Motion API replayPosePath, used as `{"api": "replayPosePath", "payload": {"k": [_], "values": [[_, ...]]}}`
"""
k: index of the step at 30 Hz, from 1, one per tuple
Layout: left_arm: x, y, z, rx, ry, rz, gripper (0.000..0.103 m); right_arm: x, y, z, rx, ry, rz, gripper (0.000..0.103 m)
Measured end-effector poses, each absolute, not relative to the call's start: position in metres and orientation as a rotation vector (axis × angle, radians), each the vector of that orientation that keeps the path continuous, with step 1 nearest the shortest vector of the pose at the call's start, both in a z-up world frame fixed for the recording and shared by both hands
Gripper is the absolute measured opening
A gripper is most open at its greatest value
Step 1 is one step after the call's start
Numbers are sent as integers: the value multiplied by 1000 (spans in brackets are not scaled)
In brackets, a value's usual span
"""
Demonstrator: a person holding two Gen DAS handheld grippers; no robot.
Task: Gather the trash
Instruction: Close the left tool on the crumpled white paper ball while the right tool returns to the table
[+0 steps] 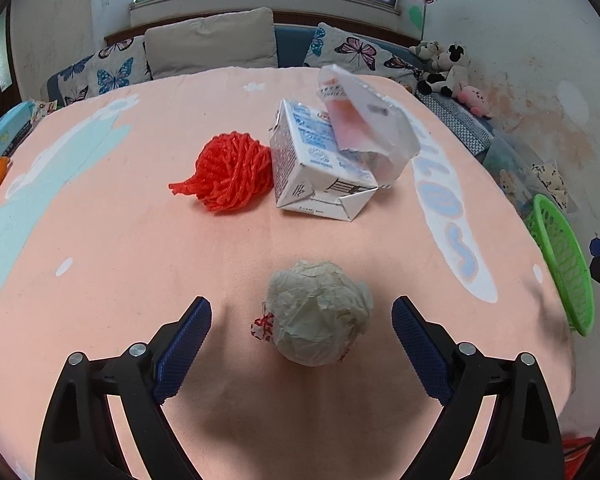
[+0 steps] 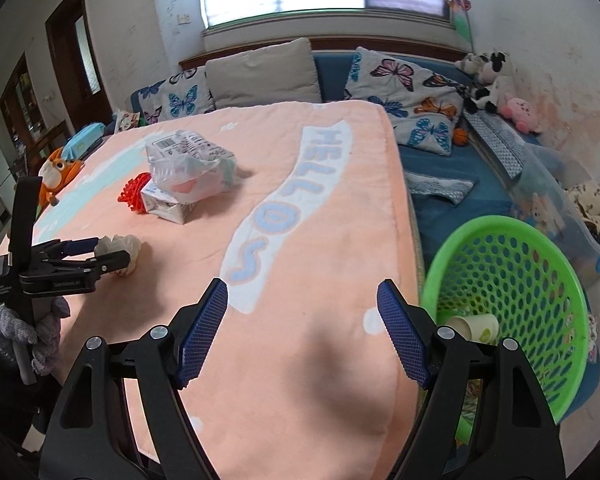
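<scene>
A crumpled pale paper ball (image 1: 318,312) lies on the pink blanket between the open fingers of my left gripper (image 1: 302,316), untouched; it also shows in the right wrist view (image 2: 120,249) beside the left gripper (image 2: 100,254). Farther back lie a red net bundle (image 1: 230,170), a white milk carton (image 1: 320,168) and a clear plastic wrapper (image 1: 364,120) resting on the carton. My right gripper (image 2: 302,300) is open and empty above the blanket's right edge. A green basket (image 2: 512,304) with a paper cup (image 2: 474,326) inside stands to its right.
The pink blanket (image 2: 320,220) covers a raised surface. Behind it is a blue sofa with butterfly cushions (image 2: 412,92) and plush toys (image 2: 496,80). An orange plush (image 2: 58,172) sits at the left edge. A clear storage bin (image 2: 572,200) stands behind the basket.
</scene>
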State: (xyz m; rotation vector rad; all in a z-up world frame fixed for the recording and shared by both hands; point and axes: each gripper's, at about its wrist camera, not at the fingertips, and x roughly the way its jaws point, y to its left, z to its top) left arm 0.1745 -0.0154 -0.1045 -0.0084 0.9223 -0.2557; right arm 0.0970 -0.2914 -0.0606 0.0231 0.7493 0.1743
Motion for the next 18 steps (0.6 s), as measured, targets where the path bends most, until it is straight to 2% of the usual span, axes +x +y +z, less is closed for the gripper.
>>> {"api": "replayPosePath", "payload": {"k": [9, 18], "values": [[177, -5, -111, -63, 947, -295, 52, 117, -269, -61, 14, 770, 228, 77], [169, 11, -87, -97, 891, -299, 49, 142, -234, -49, 30, 766, 326, 77]]}}
